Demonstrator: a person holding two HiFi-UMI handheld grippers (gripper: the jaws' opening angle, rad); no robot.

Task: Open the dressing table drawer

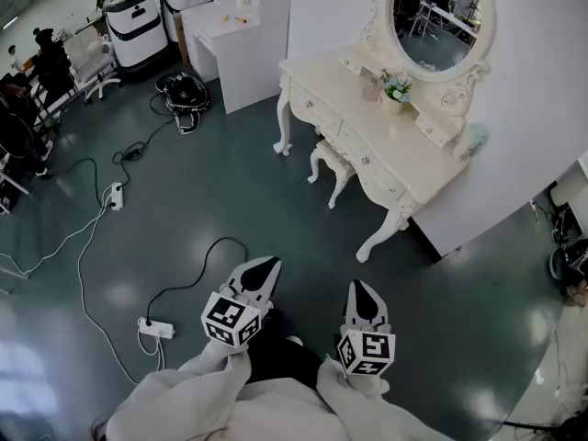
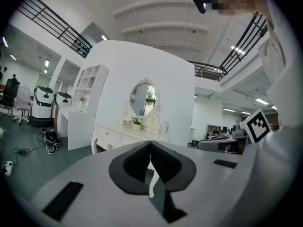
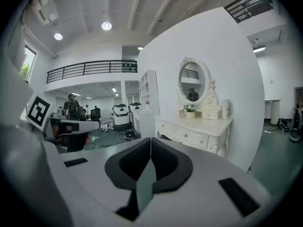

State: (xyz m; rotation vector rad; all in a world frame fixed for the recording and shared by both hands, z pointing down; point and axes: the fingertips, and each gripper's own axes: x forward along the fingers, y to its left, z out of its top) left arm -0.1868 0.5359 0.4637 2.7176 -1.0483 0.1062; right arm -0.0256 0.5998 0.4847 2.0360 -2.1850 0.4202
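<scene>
Cream-painted wood, carved and curly-legged, at the upper right of the head view: dressing table (image 1: 340, 85) against the white wall, with the drawer (image 1: 315, 110) shut in its front and well apart from both claws. Tucked beneath, a matching stool (image 1: 333, 162); on top, a flower pot (image 1: 395, 90) under the oval mirror (image 1: 439, 12).

Low in that same view, left gripper (image 1: 265, 269) and right gripper (image 1: 361, 292), each with jaws pressed together on nothing, pointing roughly toward the table across open floor. At lower left, a power strip (image 1: 154, 327) and its cable (image 1: 223, 239).

Judged as the approach only; none of the opening is done yet. To do it well:
- Step in clear of the cable.
- Settle on 1 knob and spread the jaws before arriving.
- Close squarely on it.
- Pull straight and level, so as not to jam the drawer or drag the table.
- Mind the stool below.

Shown only by the right gripper view: 3 small knobs (image 3: 185, 135) along the drawer fronts, the actual grip targets. Shown only by the head view: the stretch of floor left to cross and the cable on it.
</scene>
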